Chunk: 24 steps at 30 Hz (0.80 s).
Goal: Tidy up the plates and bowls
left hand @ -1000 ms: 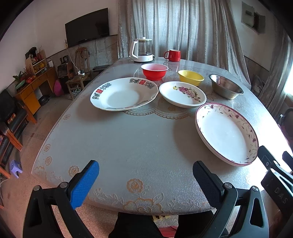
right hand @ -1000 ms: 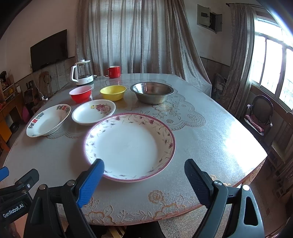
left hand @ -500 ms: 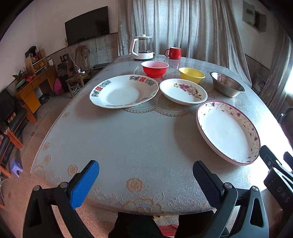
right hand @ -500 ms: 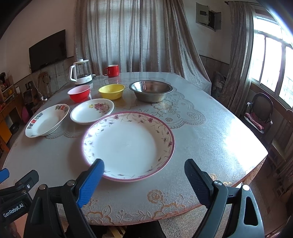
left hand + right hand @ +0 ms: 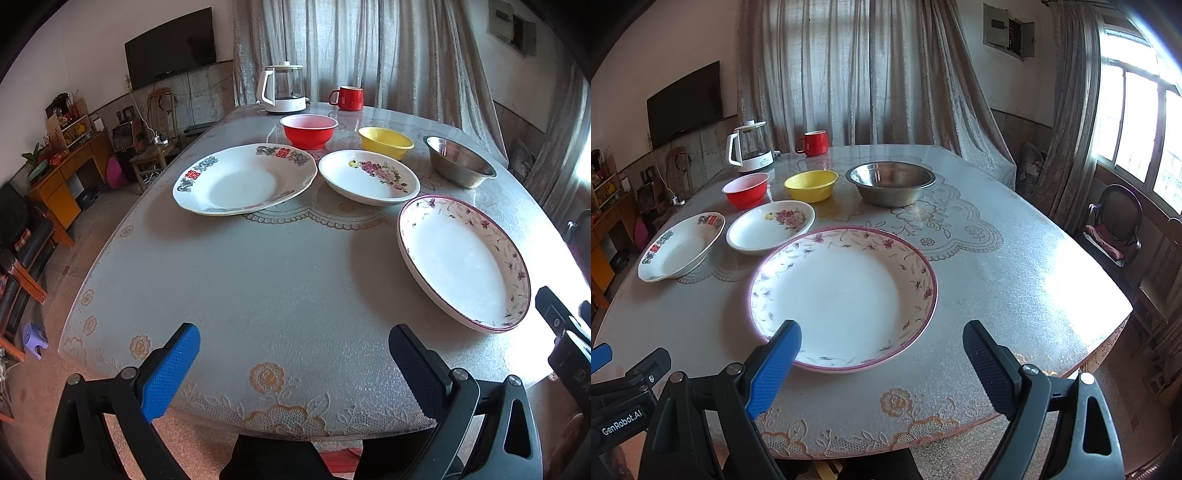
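Porcelain laid out separately on the counter (image 5: 1015, 258): pink-rimmed plate (image 5: 846, 295) nearest, small flowered plate (image 5: 772, 227) and red-marked plate (image 5: 679, 247) beyond, then red bowl (image 5: 746, 190), yellow bowl (image 5: 810, 184), steel bowl (image 5: 892, 181). Nothing stacked yet. Right hand-held gripper (image 5: 882, 354) is held wide apart, empty, at the near rim; left hand-held gripper (image 5: 295, 354) likewise spread, over bare counter. The rim is best pinched squarely (glaze likely slippery) and lifted level, largest plate kept as base.
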Motion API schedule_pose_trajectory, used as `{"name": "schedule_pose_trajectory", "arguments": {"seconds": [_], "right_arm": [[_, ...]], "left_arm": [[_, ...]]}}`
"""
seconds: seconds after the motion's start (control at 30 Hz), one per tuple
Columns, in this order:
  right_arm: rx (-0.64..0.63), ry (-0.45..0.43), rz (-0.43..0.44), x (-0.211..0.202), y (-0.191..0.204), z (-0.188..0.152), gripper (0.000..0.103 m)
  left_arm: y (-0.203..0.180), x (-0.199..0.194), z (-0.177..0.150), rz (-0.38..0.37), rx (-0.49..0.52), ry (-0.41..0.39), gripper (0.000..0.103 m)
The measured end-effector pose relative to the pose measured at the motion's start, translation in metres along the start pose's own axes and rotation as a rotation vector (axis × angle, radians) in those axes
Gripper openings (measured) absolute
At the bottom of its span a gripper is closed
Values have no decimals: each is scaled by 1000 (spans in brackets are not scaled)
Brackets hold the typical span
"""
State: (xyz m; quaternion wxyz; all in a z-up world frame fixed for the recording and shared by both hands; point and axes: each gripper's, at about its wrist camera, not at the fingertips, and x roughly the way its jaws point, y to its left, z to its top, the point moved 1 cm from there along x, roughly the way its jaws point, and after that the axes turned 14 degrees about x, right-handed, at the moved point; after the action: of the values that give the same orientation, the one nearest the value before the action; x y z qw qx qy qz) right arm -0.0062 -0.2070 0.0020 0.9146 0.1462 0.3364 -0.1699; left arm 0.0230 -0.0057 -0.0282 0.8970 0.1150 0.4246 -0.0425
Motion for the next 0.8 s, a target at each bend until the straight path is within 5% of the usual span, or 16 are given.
{"name": "schedule_pose_trajectory", "arguments": {"seconds": [0.27, 0.53, 0.8], "right_arm": [[18, -1, -3, 5, -10, 8, 91], [26, -23, 99, 12, -21, 17, 91], [-46, 20, 182, 27, -12, 20, 91]], "left_arm": [[-2, 8, 3, -13, 4, 19, 103], [2, 24, 5, -137, -62, 48, 103], [-1, 32, 8, -73, -28, 66, 103]]}}
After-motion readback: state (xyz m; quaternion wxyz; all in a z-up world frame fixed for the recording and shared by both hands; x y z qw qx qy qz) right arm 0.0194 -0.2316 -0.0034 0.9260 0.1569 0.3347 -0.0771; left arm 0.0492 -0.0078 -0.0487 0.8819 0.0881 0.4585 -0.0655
